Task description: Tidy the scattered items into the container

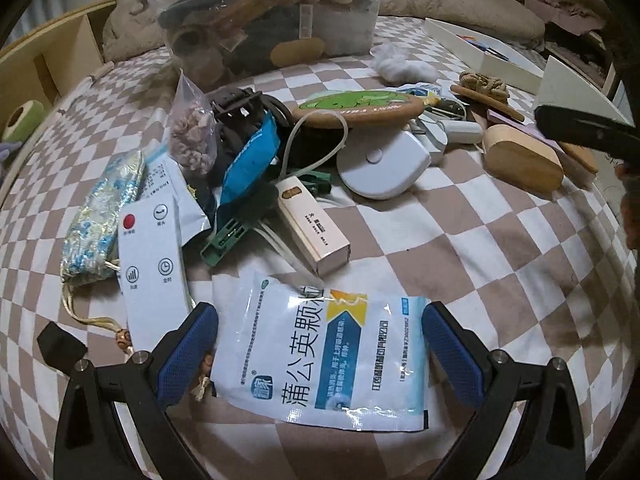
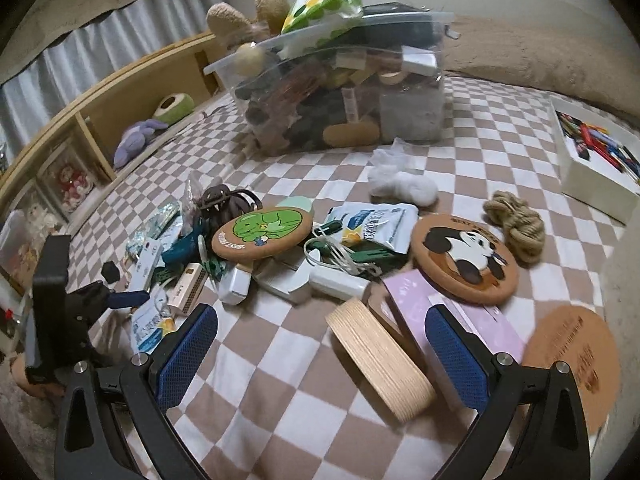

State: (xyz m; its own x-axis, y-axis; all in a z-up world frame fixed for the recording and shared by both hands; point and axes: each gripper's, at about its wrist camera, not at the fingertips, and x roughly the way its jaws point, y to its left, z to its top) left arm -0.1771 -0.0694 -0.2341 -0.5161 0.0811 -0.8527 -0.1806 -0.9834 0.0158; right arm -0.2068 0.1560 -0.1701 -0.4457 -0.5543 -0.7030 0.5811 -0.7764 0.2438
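Lying between left fingers [image 1: 188,352], sachet [image 1: 320,356] (flat)

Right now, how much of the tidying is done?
Done: the clear box is already piled above its rim. In hand: nothing; the left gripper is open around the white sachet, and the right gripper is open over the wooden oval box. Left: remote, both cork coasters, rope bundle.

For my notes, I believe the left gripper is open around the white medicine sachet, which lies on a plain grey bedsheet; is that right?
Not quite: the left wrist view shows the left gripper open around the white medicine sachet, but the bedsheet is brown-and-white checked, not plain grey.
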